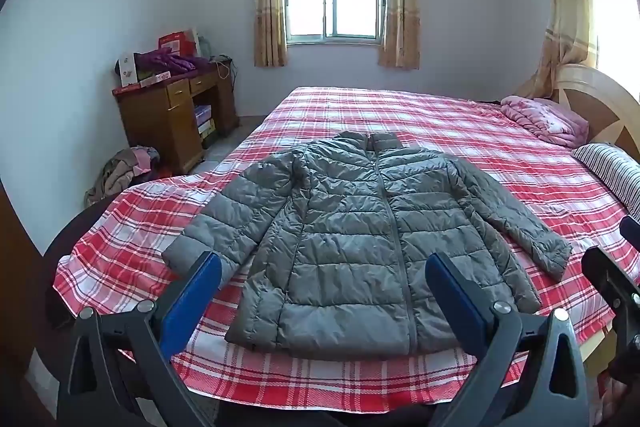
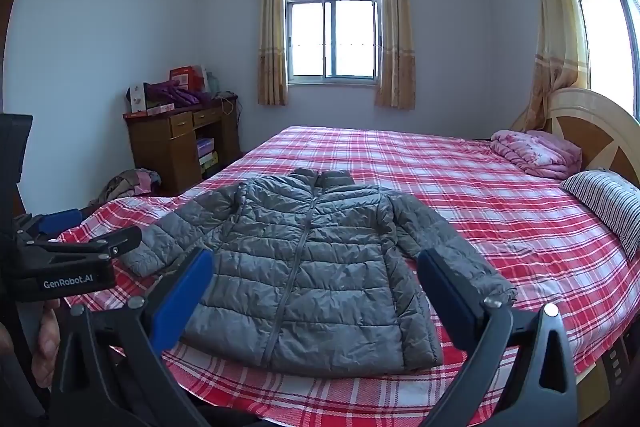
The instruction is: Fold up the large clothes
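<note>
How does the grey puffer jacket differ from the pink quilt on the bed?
The grey quilted puffer jacket lies spread flat, sleeves out, zipped, near the foot edge of the bed. The pink floral quilt is bunched in a folded heap by the wooden headboard. The jacket covers far more of the bed. Both are padded and rest on the red plaid bedsheet.

One text can be read: "GenRobot.AI", printed in white letters on the black body of the left gripper (image 2: 76,247), which is seen in the right wrist view to the left of the right gripper (image 2: 316,287) and beside it. Printing is borne by the boxes (image 2: 184,77) on the wooden counter (image 2: 176,139), far ahead of the grippers and to their left, but it is too small and blurred to be read. No numbers or signs can be made out in either view.
</note>
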Demonstrator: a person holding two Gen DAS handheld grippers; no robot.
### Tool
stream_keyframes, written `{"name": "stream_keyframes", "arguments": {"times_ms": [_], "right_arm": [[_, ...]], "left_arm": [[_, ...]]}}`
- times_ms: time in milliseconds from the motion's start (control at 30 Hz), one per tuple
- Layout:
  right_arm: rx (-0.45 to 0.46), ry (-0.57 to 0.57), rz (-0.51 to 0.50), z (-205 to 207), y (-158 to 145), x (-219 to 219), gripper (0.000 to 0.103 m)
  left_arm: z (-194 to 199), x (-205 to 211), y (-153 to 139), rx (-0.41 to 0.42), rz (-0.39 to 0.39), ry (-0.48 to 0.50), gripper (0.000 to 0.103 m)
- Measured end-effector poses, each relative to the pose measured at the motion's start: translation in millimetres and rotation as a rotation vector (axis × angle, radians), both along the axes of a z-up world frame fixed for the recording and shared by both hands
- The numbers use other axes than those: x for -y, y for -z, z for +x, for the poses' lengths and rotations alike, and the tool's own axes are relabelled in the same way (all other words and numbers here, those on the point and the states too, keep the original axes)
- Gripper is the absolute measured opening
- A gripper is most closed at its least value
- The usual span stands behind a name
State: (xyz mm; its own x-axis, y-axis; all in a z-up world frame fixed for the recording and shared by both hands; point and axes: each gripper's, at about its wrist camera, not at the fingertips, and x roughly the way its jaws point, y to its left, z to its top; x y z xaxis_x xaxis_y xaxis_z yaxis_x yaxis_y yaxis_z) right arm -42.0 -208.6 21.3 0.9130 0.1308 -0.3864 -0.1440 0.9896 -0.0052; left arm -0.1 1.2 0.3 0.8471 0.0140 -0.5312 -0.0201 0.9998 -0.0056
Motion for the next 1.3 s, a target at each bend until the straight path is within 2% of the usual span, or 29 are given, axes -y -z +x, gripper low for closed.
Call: {"name": "stream_keyframes", "arguments": {"times_ms": [100, 1300], "right_arm": [[-0.002, -0.003, -0.002, 4.4, 8.3, -2.8, 0.103], [-0.016, 0.002, 0.005, 4.4, 13.2, -0.8, 0.103]], "left_arm": [[0.1, -1.4, -0.7, 0.002, 0.001, -0.002, 0.102], [0.7, -2.1, -0.2, 0.011, 0.016, -0.012, 0.102]]}}
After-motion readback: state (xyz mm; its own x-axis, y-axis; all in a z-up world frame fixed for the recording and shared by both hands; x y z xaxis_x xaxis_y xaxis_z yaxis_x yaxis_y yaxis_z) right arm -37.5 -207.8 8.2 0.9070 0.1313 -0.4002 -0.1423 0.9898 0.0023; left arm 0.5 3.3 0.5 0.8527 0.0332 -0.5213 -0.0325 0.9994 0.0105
